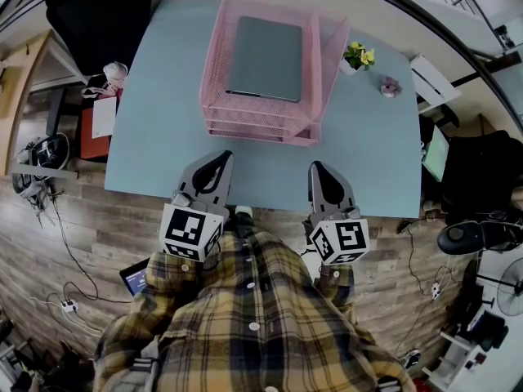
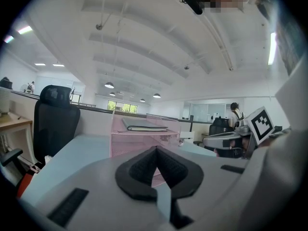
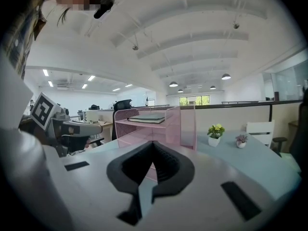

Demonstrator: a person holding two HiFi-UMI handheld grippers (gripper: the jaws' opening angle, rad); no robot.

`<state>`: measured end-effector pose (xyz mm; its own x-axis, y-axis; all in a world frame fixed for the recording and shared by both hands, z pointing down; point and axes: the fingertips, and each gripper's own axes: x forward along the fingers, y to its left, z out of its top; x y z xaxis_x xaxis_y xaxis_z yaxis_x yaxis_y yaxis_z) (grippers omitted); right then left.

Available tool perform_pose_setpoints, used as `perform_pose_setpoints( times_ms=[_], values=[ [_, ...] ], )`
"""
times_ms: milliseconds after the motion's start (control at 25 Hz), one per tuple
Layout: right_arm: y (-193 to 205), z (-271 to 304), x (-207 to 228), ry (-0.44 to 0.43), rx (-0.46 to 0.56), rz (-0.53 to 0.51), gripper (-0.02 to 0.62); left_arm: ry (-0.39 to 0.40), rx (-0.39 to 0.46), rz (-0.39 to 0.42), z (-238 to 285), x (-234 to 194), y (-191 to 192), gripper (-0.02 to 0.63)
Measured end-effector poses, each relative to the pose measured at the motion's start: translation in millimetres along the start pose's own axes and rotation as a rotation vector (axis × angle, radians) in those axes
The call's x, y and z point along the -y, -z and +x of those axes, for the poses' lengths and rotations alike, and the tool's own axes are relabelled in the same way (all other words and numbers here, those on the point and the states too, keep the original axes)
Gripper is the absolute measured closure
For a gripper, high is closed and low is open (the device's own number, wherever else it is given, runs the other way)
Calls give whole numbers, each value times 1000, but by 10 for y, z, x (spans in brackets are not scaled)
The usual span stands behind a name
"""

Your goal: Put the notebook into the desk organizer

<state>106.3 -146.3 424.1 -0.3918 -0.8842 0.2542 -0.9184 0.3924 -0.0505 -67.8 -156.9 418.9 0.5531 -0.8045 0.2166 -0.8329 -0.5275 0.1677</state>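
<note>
A grey notebook (image 1: pixel 265 59) lies flat on the top tray of the pink wire desk organizer (image 1: pixel 214 64), which stands at the far middle of the pale blue desk (image 1: pixel 163 104). The notebook (image 2: pixel 144 127) and organizer (image 2: pixel 126 141) also show ahead in the left gripper view, and the notebook (image 3: pixel 147 120) on the organizer (image 3: pixel 166 131) in the right gripper view. My left gripper (image 1: pixel 219 161) is shut and empty at the desk's near edge. My right gripper (image 1: pixel 319 171) is shut and empty beside it, a little to the right.
A small potted plant (image 1: pixel 357 56) and a smaller pink one (image 1: pixel 390 86) stand at the desk's far right. A black chair (image 1: pixel 98 11) is at the far left. Cables and gear lie on the wooden floor (image 1: pixel 73 243) on both sides.
</note>
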Motion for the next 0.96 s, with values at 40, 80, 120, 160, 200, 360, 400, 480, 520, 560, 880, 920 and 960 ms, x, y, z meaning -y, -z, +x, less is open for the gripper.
perform_pose_setpoints(
  times_ms=[40,80,120,160,200,360,400,480,520,560,880,920,960],
  values=[
    [-1,-2,0,1,-1,0,595,0,0,0,-3,-5,-1,612],
    [-2,-5,1,1,-1,2,595,0,0,0,-7,-8,-3,612],
    [-5,-8,3,2,-1,5,595,-1,0,1,-10,-12,-6,612],
    [-6,-10,6,2,-1,8,595,-1,0,2,-10,-17,-10,612],
    [-5,-11,9,3,-1,10,594,-1,0,4,-7,-23,-13,612],
    [15,-6,25,6,-2,17,594,-4,2,4,11,-52,-18,612],
    [20,-7,29,7,-2,19,594,-4,2,4,11,-58,-16,612],
    [26,-14,34,10,-2,21,595,-4,2,4,9,-66,-13,612],
    [29,-19,37,11,-3,21,594,-4,2,6,6,-69,-13,612],
    [31,-22,40,11,-3,22,594,-6,2,7,1,-74,-13,612],
    [32,3,37,4,-5,24,594,-11,-1,19,9,-102,-22,612],
    [31,10,34,3,-4,22,594,-10,-1,22,11,-110,-23,612],
    [30,15,31,2,-3,20,594,-9,-2,25,14,-117,-24,612]
  ],
)
